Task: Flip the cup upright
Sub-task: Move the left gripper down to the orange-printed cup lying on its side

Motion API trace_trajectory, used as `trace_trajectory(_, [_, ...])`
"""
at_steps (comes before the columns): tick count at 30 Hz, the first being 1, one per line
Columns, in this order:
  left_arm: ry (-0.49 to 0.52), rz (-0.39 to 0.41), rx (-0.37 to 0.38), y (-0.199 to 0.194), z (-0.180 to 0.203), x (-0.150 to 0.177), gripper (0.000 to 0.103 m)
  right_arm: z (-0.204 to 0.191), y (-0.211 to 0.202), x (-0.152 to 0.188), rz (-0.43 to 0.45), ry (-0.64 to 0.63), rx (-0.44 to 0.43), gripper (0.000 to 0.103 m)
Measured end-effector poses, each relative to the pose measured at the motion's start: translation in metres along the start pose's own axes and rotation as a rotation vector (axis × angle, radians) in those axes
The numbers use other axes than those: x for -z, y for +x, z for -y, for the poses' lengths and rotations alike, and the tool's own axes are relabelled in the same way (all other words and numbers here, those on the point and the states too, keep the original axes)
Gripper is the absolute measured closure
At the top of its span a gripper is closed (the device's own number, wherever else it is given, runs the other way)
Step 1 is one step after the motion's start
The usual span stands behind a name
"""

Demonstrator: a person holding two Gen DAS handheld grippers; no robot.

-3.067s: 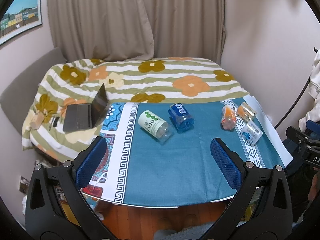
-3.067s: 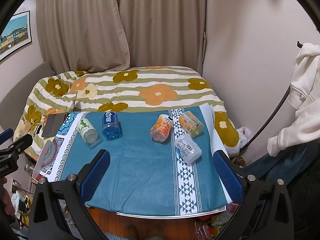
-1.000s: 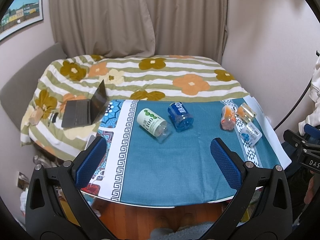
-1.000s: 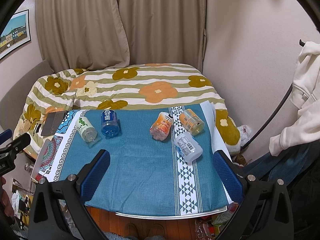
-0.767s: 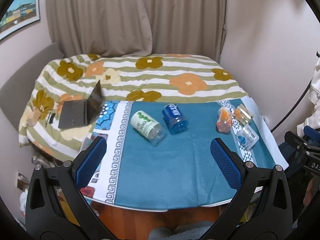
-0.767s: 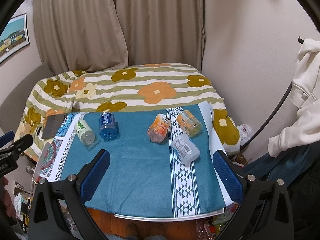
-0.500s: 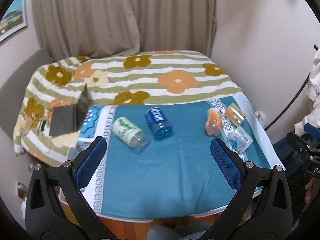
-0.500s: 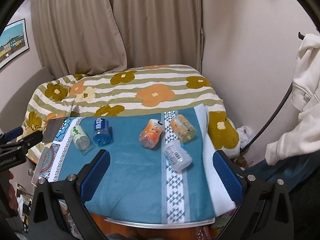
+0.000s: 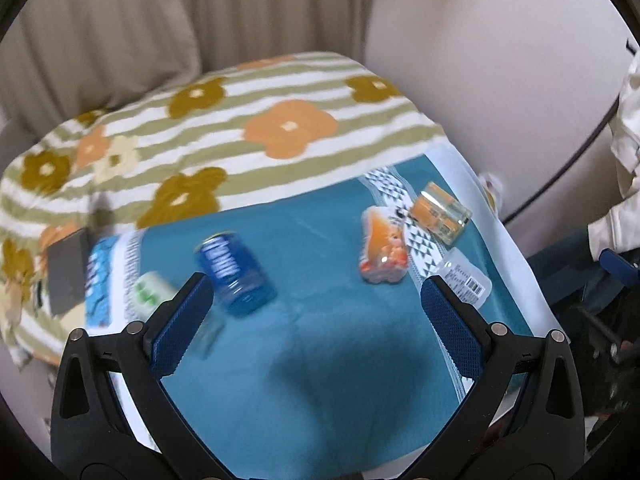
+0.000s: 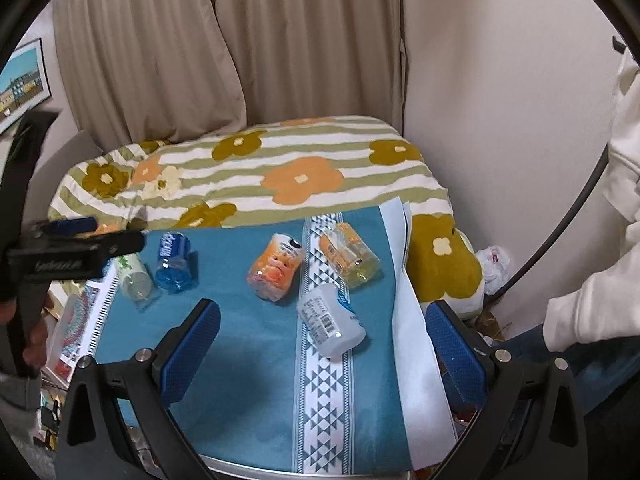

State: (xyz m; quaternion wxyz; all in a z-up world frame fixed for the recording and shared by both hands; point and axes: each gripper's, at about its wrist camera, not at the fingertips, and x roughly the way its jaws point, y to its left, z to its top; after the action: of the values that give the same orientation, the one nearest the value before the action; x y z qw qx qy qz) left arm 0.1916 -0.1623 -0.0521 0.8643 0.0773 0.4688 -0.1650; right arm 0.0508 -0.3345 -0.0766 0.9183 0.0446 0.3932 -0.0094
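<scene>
Several cups lie on their sides on the blue tablecloth (image 9: pixel 328 360). A blue cup (image 9: pixel 234 274) (image 10: pixel 173 260) and a green-white cup (image 9: pixel 150 294) (image 10: pixel 134 274) lie at the left. An orange cup (image 9: pixel 382 250) (image 10: pixel 274 266), an amber cup (image 9: pixel 438 214) (image 10: pixel 350 256) and a clear white cup (image 9: pixel 466 282) (image 10: pixel 330 320) lie at the right. My left gripper (image 9: pixel 316 324) is open and empty, above the cloth near the blue cup. My right gripper (image 10: pixel 320 344) is open and empty, just short of the clear white cup.
A flowered striped quilt (image 10: pixel 256 172) covers the bed behind the table. A laptop (image 9: pixel 66 276) lies on it at the left. Curtains (image 10: pixel 224 48) hang behind. A white garment (image 10: pixel 600 280) and a black cable hang at the right. The left gripper's body (image 10: pixel 60 260) shows in the right wrist view.
Both grippers have moved forward and down toward the table, so the cups look larger. The left view has swung right and is blurred. No cup has moved.
</scene>
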Motion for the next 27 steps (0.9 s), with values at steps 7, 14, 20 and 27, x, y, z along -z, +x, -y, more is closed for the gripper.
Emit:
trace_trajectory(7, [0.065, -0.131, 0.128, 0.082, 0.025, -0.031, 0.0, 0.01, 0.039, -0.007, -0.076, 0.037, 0.049, 0.001])
trace_trajectory(14, [0.13, -0.262, 0.202, 0.145, 0.047, -0.039, 0.0, 0.021, 0.066, -0.008, -0.119, 0.082, 0.119, 0.001])
trace_trajectory(20, [0.154, -0.347, 0.234, 0.183, 0.058, -0.035, 0.0, 0.034, 0.084, -0.002, -0.161, 0.148, 0.156, 0.001])
trace_trajectory(27, [0.172, -0.403, 0.245, 0.204, 0.062, -0.031, 0.007, 0.042, 0.093, 0.005, -0.188, 0.204, 0.176, 0.001])
